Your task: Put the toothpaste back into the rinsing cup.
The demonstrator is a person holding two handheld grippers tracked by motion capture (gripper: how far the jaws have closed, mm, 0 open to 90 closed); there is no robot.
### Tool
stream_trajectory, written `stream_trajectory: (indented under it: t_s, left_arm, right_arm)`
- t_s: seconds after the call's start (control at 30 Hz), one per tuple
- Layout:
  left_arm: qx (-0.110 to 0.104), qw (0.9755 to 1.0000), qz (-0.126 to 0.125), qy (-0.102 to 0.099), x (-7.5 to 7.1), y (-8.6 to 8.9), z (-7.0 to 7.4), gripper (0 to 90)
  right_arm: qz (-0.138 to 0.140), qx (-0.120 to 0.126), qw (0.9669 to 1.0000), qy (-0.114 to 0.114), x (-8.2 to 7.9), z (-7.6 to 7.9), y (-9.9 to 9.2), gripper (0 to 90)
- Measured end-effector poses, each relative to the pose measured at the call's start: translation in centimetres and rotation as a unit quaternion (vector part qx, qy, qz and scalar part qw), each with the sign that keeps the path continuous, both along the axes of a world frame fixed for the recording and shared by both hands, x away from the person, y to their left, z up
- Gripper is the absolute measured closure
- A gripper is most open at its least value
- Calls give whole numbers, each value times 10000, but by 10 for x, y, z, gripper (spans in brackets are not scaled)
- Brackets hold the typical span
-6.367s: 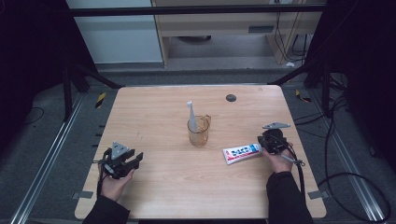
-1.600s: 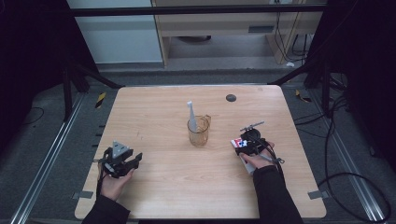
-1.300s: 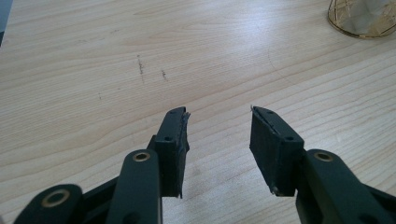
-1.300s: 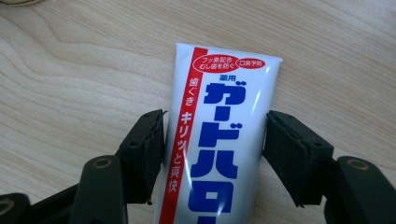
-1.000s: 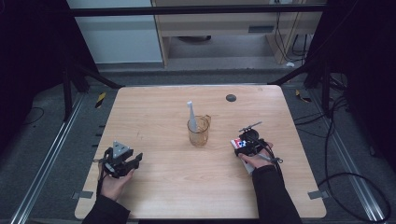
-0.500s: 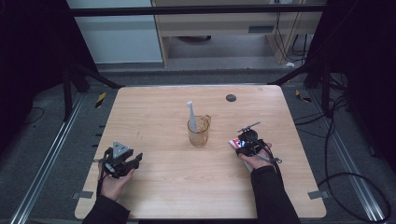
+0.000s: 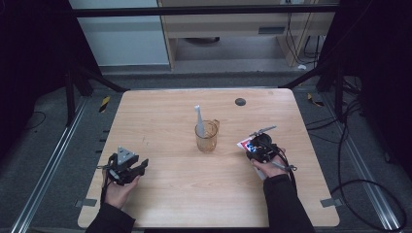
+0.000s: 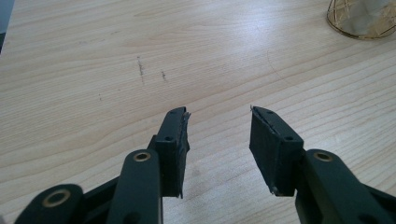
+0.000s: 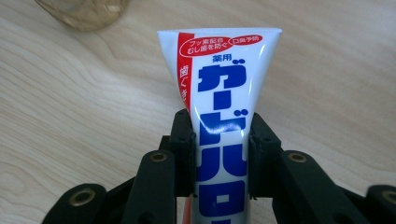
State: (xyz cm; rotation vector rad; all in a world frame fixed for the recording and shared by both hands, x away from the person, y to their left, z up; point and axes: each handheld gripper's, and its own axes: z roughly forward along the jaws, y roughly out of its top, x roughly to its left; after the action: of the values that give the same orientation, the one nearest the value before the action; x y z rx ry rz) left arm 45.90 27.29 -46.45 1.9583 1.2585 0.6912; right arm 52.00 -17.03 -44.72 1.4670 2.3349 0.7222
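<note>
At the left of the pale wooden worktop (image 7: 170,121), near its front edge, the person's left hand (image 7: 118,187) holds the left tongs (image 7: 141,166), resting low over bare wood. In the left gripper view their two black jaws stand spread apart with nothing between them. At the middle of the worktop stands a clear amber glass mug (image 7: 207,136) with a white toothbrush (image 7: 199,120) upright inside it. To the right of the mug, the right hand (image 7: 268,167) holds the right tongs (image 7: 250,148), clamped on a white toothpaste tube (image 9: 219,107) printed with blue and red Japanese lettering; its flat crimped end points away from the jaws, toward the mug. A small dark round disc (image 7: 240,102) lies near the far edge.
</note>
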Motion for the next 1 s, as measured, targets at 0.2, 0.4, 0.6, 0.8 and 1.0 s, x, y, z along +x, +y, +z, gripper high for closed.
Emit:
stream_trajectory:
  t_s: [0.2,0.4,0.6,0.8,1.0]
  left_arm:
    - [-22,10000,7,-3,0,0,0,561]
    - [-28,10000,12,-18,0,0,1,562]
    - [-50,10000,47,-34,-1,2,1,562]
    - [-60,9999,80,-46,-1,2,1,562]
    - [-77,9999,104,-66,-1,4,2,562]
  right_arm:
    - [-7,458,9971,-611,-7,22,0,687]
    - [-41,928,9858,-1398,-9,44,6,688]
    - [-128,1309,9731,-1893,-5,55,14,687]
    - [-199,1510,9651,-2132,3,61,22,688]
    - [-256,1767,9530,-2449,11,68,32,689]
